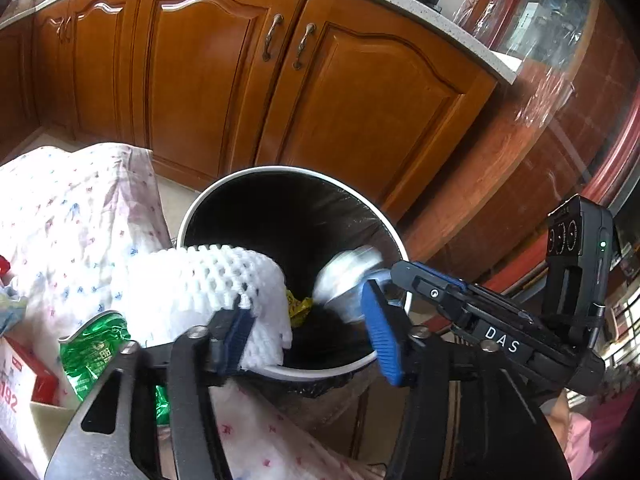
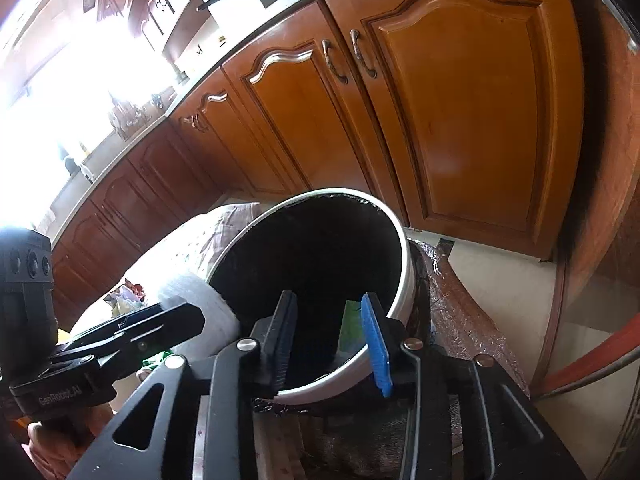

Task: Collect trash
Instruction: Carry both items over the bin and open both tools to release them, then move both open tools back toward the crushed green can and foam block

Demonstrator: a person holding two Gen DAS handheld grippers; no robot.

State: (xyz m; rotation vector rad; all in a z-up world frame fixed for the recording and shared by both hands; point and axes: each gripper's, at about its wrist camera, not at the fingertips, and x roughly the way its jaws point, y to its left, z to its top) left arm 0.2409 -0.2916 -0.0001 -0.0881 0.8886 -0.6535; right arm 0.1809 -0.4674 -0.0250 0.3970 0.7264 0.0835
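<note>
Left wrist view: left gripper (image 1: 312, 332) jaws apart, foam net (image 1: 208, 288) draped over bin (image 1: 288, 372) rim against one pad (release step). Right gripper (image 2: 332, 344) parted, empty, over bin. Next: nudge net in.

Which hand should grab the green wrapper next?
Probably the left. The green wrapper lies right beside the left hand-held gripper, whose foam net is already tipping into the bin. The right hand-held gripper sits over the bin's far side.
</note>
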